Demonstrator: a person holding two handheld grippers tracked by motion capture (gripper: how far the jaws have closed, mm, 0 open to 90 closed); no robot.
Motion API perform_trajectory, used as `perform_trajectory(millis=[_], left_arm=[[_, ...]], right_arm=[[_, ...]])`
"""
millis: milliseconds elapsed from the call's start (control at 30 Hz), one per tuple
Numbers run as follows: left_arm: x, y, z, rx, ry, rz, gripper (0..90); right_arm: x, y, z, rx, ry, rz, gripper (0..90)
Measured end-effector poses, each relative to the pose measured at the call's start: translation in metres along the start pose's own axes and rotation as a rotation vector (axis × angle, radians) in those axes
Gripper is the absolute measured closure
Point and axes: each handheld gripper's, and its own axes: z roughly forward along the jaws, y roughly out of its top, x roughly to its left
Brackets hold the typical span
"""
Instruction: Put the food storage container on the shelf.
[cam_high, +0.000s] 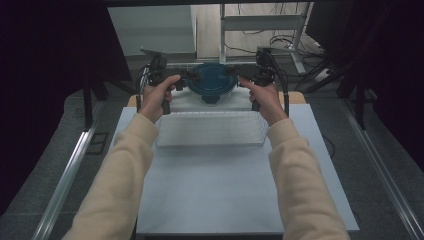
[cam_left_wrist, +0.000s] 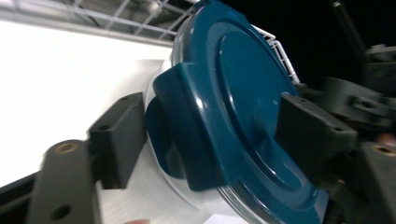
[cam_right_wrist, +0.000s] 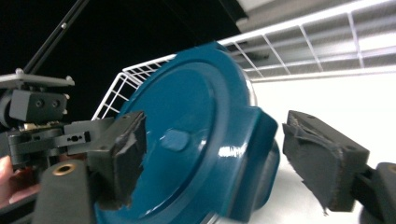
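The left gripper (cam_high: 179, 79), jaws apart, is straddling the left latch of a blue-lidded container (cam_high: 212, 80) sitting at the table's far edge, beyond a white wire basket (cam_high: 210, 129). The right gripper (cam_high: 243, 77), jaws also apart, is straddling the right latch. Judging by this, both are preparing to grasp; next, each needs to close squarely on its latch.

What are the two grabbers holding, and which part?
Both straddle the blue-lidded container: left gripper and right gripper each at a lid latch on opposite sides. Whether either actually pinches cannot be told.
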Motion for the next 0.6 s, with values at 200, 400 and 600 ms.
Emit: perform_trajectory(millis=[200, 400, 600], left_arm=[[-0.017, -0.02, -0.025, -0.024, 0.09, 0.161, 20.8], [-0.029, -0.066, -0.05, -0.02, 0.096, 0.289, 20.9], [-0.025, -0.121, -0.072, -0.023, 0.07, 0.359, 21.2]], right_arm=[[0.01, -0.019, -0.026, -0.003, -0.018, -0.182, 16.4], [0.01, -0.054, -0.054, -0.005, 0.0, -0.293, 16.8], [0.0, -0.107, -0.086, 0.0, -0.044, -0.422, 17.2]])
